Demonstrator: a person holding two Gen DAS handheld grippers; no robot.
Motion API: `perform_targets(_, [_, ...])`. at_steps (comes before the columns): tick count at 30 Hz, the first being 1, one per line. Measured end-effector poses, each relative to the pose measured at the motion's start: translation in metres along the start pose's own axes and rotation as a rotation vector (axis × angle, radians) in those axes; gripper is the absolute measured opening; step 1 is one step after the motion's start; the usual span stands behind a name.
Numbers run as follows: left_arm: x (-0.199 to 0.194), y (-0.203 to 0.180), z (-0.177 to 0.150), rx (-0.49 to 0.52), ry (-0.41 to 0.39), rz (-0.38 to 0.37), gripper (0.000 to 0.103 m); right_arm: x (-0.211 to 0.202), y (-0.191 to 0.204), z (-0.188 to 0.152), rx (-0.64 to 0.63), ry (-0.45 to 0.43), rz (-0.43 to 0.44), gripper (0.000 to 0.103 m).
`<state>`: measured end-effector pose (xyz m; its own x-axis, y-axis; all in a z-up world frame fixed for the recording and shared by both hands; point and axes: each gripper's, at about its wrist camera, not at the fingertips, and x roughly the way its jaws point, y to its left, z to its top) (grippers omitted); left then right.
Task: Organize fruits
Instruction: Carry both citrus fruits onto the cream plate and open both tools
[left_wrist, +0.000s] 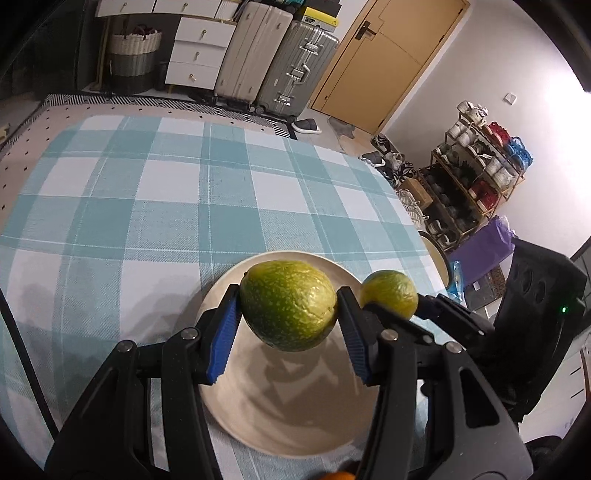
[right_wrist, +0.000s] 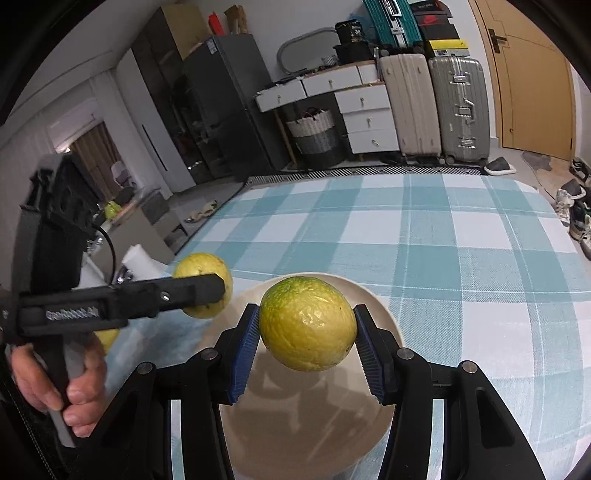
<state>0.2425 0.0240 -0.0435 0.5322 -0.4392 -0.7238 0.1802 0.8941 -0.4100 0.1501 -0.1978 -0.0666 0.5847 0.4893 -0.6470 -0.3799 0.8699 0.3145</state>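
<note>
Fruit one (left_wrist: 290, 304) hangs clamped in the left gripper (left_wrist: 290, 325) above the plate (left_wrist: 291, 406); fruit two (right_wrist: 308, 323) is pinched by the right gripper (right_wrist: 306, 343) beside it. Plate holds nothing yet (both placements remain), on the checked cloth (left_wrist: 147, 206).

Two close wrist fisheyes, angled down over one shared plate (left_wrist: 236, 406) (right_wrist: 384, 317), side by side.
</note>
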Motion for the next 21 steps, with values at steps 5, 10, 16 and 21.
perform_targets(5, [0.026, 0.006, 0.003, -0.007, 0.037, -0.003, 0.049, 0.02, -0.006, 0.001, -0.005, 0.014, -0.015, 0.052])
perform_targets(10, [0.047, 0.007, 0.004, 0.017, 0.063, 0.012, 0.049, 0.035, -0.012, 0.001, -0.012, 0.027, -0.04, 0.052])
perform_targets(16, [0.063, 0.016, 0.009, -0.007, 0.082, 0.014, 0.049, 0.047, -0.017, 0.003, -0.01, 0.049, -0.04, 0.052])
perform_targets(21, [0.076, 0.019, 0.013, -0.036, 0.104, -0.023, 0.049, 0.056, -0.016, 0.0, -0.022, 0.078, -0.04, 0.052])
